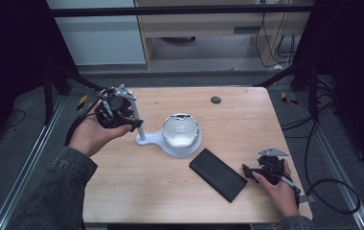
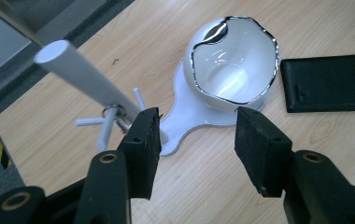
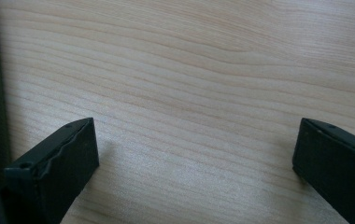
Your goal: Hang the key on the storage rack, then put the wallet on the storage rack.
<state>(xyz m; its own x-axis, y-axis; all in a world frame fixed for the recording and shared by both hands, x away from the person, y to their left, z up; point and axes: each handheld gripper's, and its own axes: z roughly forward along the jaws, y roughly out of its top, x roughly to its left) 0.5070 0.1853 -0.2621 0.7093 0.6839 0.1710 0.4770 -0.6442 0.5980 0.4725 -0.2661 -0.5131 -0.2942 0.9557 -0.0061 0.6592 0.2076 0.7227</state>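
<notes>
Left gripper [image 1: 131, 125] held at ten o'clock of the table [image 1: 237, 120], jaws apart beside the white stand's post [image 2: 84, 77] — touching it, perhaps, though hard to tell. White bowl [image 1: 181, 129] at centre. Black case [image 1: 217, 174] at five o'clock. Right gripper [image 1: 248, 170] just beside it — jaws wide, empty.

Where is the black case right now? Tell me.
In the high view the black case lies flat on the table, right of centre, between the white bowl stand and the right gripper.
</notes>
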